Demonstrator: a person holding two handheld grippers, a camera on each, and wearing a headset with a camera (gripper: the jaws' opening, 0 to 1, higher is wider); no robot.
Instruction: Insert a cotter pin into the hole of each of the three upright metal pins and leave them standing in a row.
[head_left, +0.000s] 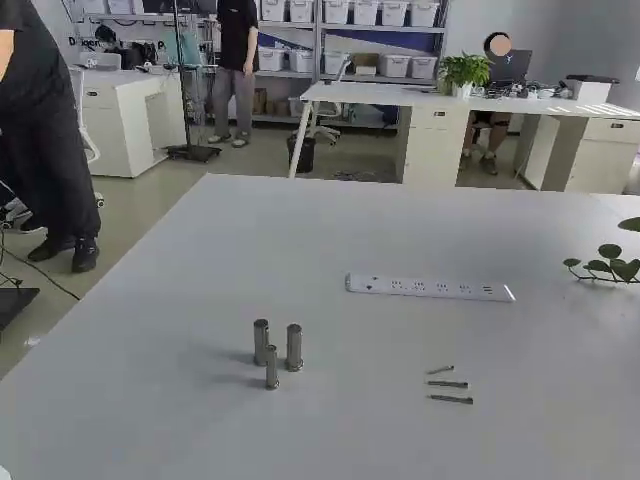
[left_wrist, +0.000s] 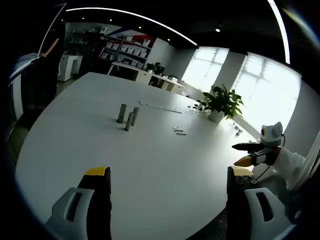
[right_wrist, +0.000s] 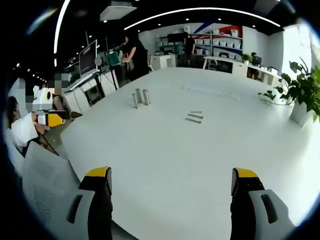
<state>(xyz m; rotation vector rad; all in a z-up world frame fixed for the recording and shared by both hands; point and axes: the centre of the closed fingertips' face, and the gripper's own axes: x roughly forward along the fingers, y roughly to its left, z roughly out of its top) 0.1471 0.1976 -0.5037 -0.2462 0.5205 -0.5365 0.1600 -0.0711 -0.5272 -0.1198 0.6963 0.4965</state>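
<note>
Stage: start; no cotter pin fitted | left gripper (left_wrist: 168, 173) and right gripper (right_wrist: 171, 173): jaws spread, empty; held back off the bench (head_left: 180, 430) edge, I judged to survey before a first pick | three metal pins (head_left: 276, 350): upright, clustered mid-bench, not in a row | cotter pins (head_left: 448, 384): lay loose, apart toward the right edge

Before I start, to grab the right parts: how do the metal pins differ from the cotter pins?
The metal pins stand upright, clustered; the cotter pins lie flat, side by side. The metal pins are thick cylinders; the cotter pins are thin. Both: three, grey, on the table.
</note>
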